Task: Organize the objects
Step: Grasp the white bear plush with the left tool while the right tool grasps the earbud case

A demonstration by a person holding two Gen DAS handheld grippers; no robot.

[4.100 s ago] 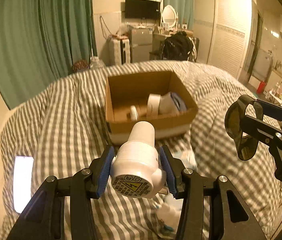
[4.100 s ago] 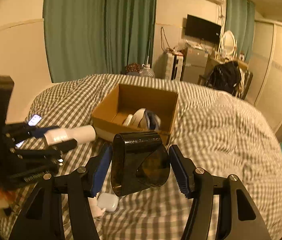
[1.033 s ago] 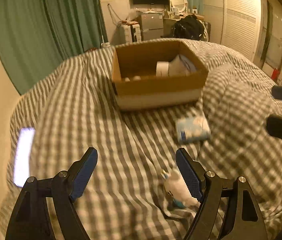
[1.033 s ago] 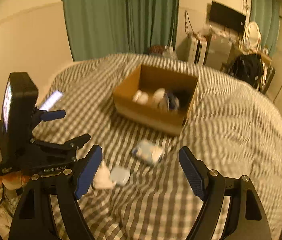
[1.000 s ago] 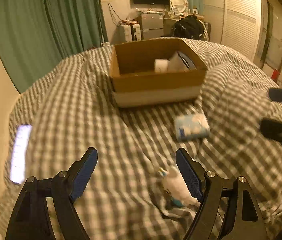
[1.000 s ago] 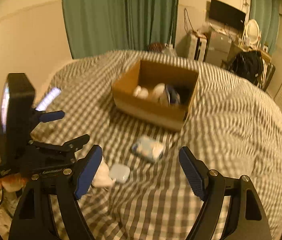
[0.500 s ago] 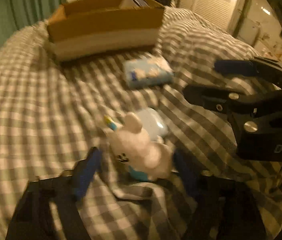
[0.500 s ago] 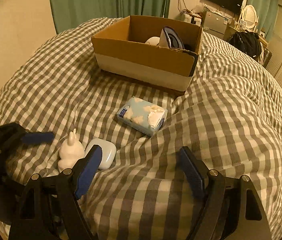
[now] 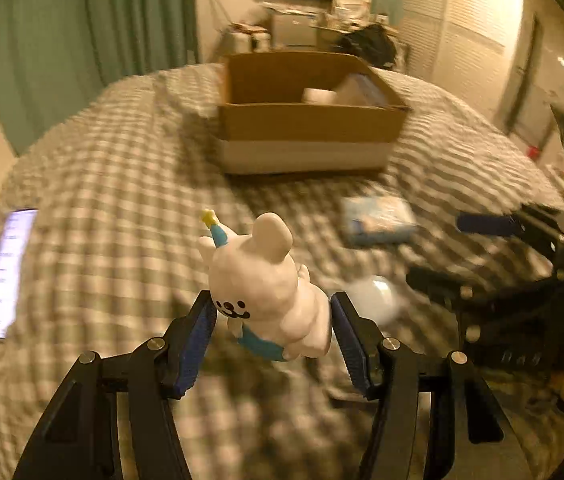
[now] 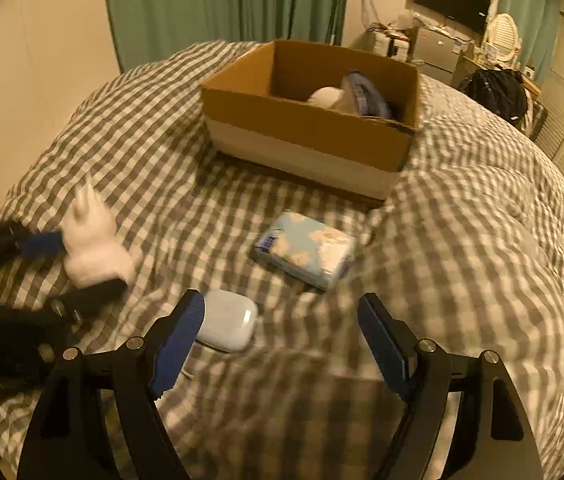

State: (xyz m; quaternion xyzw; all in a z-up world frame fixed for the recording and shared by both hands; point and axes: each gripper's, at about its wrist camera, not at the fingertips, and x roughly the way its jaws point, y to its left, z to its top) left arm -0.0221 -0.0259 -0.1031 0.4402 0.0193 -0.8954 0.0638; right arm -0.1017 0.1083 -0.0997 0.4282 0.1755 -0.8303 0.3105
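Left wrist view: the left gripper (image 9: 272,332) is clamped on a white bear figurine (image 9: 270,284), lifted clear of the checked duvet (image 9: 94,200), pitched down toward the cardboard box (image 9: 306,128) standing mid-bed. Judged best: carry the figurine over the near wall before releasing, clear of what already lies inside.

Right wrist view: the right gripper (image 10: 282,340) hangs low, tilted down, jaws apart and empty, its left pad just beside a white earbud case (image 10: 228,320). A blue tissue pack (image 10: 306,254) lies between case and box.
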